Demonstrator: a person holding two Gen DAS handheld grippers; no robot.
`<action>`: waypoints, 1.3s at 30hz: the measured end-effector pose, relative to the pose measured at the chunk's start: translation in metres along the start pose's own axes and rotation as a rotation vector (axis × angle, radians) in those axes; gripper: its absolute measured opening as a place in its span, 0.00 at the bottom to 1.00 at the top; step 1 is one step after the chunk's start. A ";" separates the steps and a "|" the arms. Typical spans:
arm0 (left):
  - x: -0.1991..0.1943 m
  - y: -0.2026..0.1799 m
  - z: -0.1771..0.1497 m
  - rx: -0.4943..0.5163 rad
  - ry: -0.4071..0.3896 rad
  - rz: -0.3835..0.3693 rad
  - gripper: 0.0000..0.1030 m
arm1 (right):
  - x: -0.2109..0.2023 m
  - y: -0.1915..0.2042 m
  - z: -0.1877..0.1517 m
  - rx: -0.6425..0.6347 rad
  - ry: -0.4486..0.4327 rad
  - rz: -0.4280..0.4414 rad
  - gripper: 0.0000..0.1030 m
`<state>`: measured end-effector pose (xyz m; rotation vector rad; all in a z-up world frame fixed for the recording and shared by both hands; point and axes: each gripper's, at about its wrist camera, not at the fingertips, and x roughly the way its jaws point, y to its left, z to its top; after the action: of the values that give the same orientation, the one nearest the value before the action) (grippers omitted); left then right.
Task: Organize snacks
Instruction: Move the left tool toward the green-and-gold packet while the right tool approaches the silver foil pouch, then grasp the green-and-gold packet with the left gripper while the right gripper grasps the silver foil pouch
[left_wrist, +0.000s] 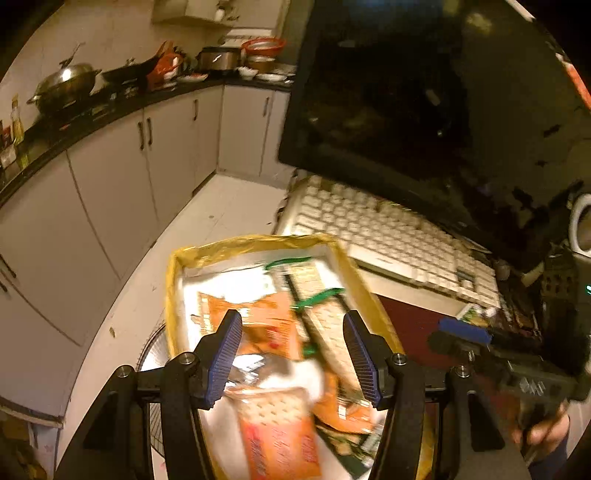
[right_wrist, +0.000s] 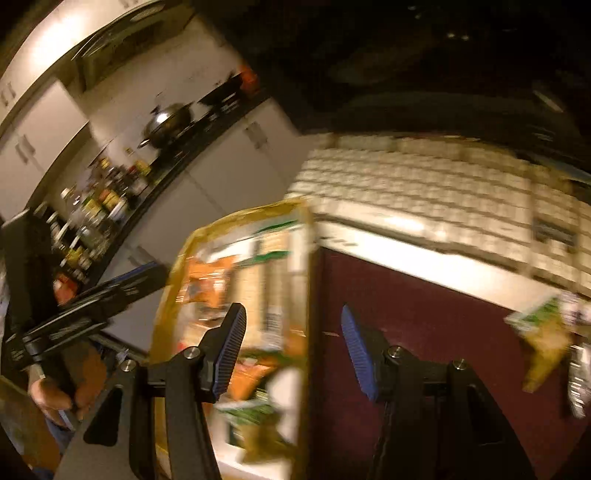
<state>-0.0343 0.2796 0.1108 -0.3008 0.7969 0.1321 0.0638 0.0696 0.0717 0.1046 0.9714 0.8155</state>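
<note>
Left wrist view, yellow-rimmed box (left_wrist: 177, 258), orange (left_wrist: 273, 435) and green snack packets (left_wrist: 317, 284) inside

Left claw (left_wrist: 291, 354), seen from its own wrist camera: two black fingers with blue ribbed pads (left_wrist: 225, 354), set apart, tilted downward; nothing is gripped between them. Right claw (right_wrist: 293, 350), own wrist view: the same build, pads apart and empty, also angled downward. In the left view the right claw (left_wrist: 463, 330) appears at the right edge, carried by a hand (left_wrist: 546, 428). In the right view the left claw (right_wrist: 122, 280) appears at the left edge, carried by a hand (right_wrist: 55, 398); frame blurred.
</note>
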 end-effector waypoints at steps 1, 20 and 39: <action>-0.003 -0.005 -0.001 0.009 -0.005 -0.005 0.63 | -0.008 -0.012 -0.002 0.021 -0.010 -0.013 0.52; 0.054 -0.204 -0.042 0.135 0.156 -0.237 0.66 | -0.120 -0.202 -0.043 0.397 -0.229 -0.240 0.57; 0.181 -0.273 -0.041 0.067 0.273 -0.147 0.54 | -0.118 -0.226 -0.052 0.465 -0.235 -0.256 0.57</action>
<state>0.1255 0.0087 0.0121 -0.3165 1.0437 -0.0754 0.1173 -0.1814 0.0270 0.4576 0.9129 0.3224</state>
